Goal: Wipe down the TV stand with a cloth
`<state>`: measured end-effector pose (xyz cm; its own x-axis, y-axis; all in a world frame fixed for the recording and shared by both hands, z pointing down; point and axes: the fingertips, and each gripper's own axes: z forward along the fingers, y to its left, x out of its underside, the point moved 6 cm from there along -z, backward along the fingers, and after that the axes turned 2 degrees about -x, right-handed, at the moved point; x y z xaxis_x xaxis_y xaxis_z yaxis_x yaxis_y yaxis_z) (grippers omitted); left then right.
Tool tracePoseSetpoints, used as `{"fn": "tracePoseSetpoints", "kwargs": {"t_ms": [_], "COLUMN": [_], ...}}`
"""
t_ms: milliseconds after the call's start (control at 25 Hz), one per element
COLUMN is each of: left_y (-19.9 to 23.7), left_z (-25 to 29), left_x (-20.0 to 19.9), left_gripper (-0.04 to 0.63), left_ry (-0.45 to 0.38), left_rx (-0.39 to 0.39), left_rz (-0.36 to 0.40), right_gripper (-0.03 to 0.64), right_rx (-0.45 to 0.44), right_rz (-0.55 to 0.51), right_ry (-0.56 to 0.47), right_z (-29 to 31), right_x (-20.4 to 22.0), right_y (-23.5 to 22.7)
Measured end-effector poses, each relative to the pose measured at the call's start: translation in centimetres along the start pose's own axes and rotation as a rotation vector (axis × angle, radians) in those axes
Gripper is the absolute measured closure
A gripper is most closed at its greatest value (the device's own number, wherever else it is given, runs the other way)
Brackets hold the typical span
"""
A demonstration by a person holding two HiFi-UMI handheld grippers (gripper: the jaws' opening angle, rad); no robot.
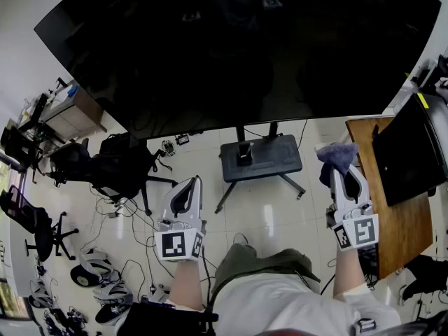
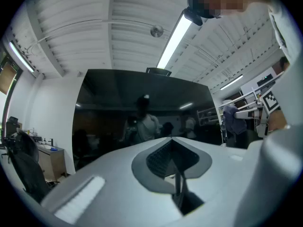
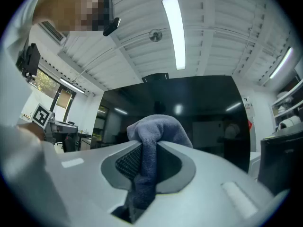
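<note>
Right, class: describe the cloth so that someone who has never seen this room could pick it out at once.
Find the big black TV and look below its lower right corner, beside the wooden desk. The right tool there is shut on the cloth, a bunched blue-grey wad poking past its tip. Everything round it is hard and smooth; the left tool, also shut, holds nothing.

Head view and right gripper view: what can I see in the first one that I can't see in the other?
Only the head view shows the pale tiled floor, the black TV stand base, the brown wooden desk and the left gripper. Only the right gripper view shows the long white ceiling light and how the right gripper pinches the soft blue-grey cloth between its jaws. Both show the big black TV screen, that gripper and that cloth.
</note>
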<state>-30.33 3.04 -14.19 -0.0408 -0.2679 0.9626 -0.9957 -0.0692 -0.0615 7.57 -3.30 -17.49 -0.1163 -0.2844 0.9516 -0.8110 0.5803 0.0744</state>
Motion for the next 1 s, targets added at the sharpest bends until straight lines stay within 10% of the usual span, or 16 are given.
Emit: {"fn": "tracePoseSetpoints", "kwargs": {"t_ms": [280, 640, 1000], "left_y": [2.9, 5.1, 3.6], "left_z": [6.7, 4.6, 3.5], "left_x": [19.5, 51.2, 60.6], "left_gripper": [0.591, 0.591, 0.591], "left_ry": [-0.001, 0.034, -0.051], "left_rx": [0.018, -0.007, -0.01], "left_rz": [0.033, -0.021, -0.026], "right_gripper": [0.557, 0.557, 0.557], "right_rx": [0.051, -0.137, -0.224], "right_rz": [0.003, -0.017, -0.069], "right_ry": [-0.07, 0.035, 0.259], "right_z": [8.5, 18.5, 26.6], "right_x": [18.9, 51.5, 64.8], "right_y": [-3.0, 5.1, 5.8]}}
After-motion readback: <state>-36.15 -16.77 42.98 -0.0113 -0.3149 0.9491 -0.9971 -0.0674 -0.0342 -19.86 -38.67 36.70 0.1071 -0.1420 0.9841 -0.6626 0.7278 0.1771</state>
